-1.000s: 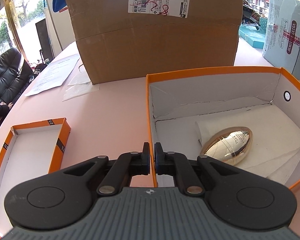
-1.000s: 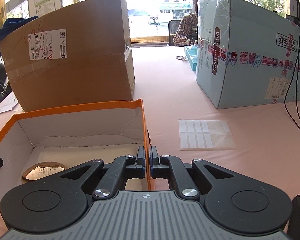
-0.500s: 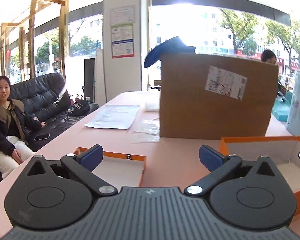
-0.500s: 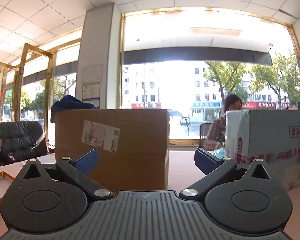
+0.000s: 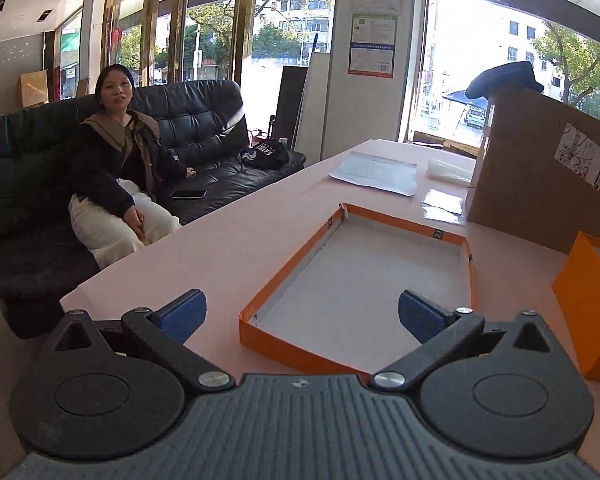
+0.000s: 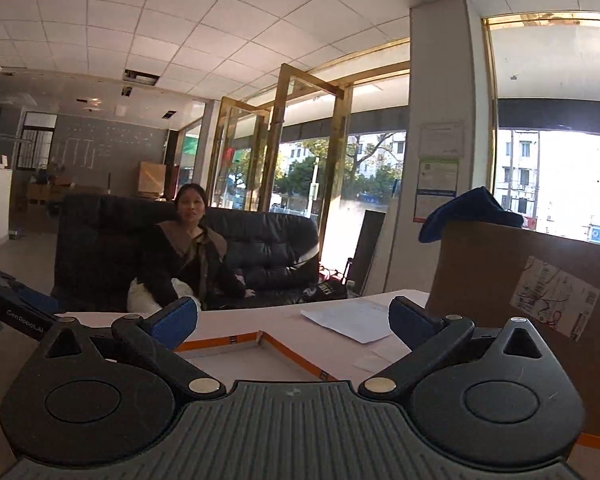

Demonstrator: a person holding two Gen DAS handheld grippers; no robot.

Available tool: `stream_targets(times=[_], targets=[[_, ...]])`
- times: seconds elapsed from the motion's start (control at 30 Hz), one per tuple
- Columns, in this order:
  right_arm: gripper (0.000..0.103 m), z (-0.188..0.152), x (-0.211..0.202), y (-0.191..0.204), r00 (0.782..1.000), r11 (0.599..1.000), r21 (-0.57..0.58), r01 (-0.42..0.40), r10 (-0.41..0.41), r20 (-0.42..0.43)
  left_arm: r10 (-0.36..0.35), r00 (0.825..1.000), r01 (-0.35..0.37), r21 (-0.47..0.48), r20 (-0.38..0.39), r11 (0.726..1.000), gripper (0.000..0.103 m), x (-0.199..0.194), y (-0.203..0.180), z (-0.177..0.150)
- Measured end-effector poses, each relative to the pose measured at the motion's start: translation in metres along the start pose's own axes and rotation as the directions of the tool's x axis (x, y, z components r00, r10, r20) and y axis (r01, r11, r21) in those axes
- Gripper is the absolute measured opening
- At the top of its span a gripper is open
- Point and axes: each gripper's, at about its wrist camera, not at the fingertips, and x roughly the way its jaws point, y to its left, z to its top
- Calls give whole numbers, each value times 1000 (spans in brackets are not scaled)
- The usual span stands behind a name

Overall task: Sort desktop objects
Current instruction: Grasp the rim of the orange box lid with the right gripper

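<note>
My left gripper (image 5: pixel 302 314) is open with nothing between its blue pads (image 5: pixel 184 314). It hangs over the near end of a shallow orange box lid (image 5: pixel 400 222) that lies white side up on the pink table. The deeper orange box (image 5: pixel 588 304) shows only a corner at the right edge. Its inside is hidden. My right gripper (image 6: pixel 294 322) is also open and holds nothing. It is raised and points level over the orange lid (image 6: pixel 220 342) toward the sofa. Part of the left gripper (image 6: pixel 16 312) shows at the left edge of the right wrist view.
A large cardboard box (image 5: pixel 540 184) with a dark blue cloth (image 6: pixel 468 212) on top stands at the back right. A printed sheet (image 5: pixel 376 172) and clear plastic bags (image 5: pixel 444 204) lie behind the lid. A person (image 5: pixel 116 168) sits on a black sofa past the table's left edge.
Both grippers were shut at the walls of the deep orange box. They have let go, opened wide and swung left, so the views now face the lid and the sofa.
</note>
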Motion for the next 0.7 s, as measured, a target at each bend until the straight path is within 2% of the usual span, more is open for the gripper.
stream_targets(times=[0.1,0.13,0.17,0.23,0.33,0.43,0.47,0.57,0.7], targets=[[95,1,32,34,986,989,-17,-145,143,-91,23,1000,-23,2,-7,1000,103,-8,9,-16],[83,0,42,45,974,980,-17,-196,193,-122,29,999,-29,8,-12,1000,103,-10,11,-20],[74,-2,52,57,957,968,-17,-249,244,-154,36,999,-36,17,-17,999,103,-13,12,-25],[40,-8,70,74,927,950,-14,-313,303,-222,51,998,-50,43,-24,998,103,-21,14,-34],[21,-17,96,98,878,925,-1,-381,361,-315,76,997,-73,86,-26,994,103,-30,13,-45],[18,-28,115,123,821,898,19,-439,410,-399,89,996,-85,124,-25,989,103,-33,15,-55],[17,-36,109,128,815,897,23,-442,411,-409,89,996,-85,128,-29,988,103,-33,17,-57],[17,-43,111,132,817,908,4,-420,380,-433,89,995,-82,135,-45,987,103,-30,23,-64],[17,-53,116,136,818,920,-10,-391,342,-463,69,995,-63,74,-78,995,103,-27,33,-68]])
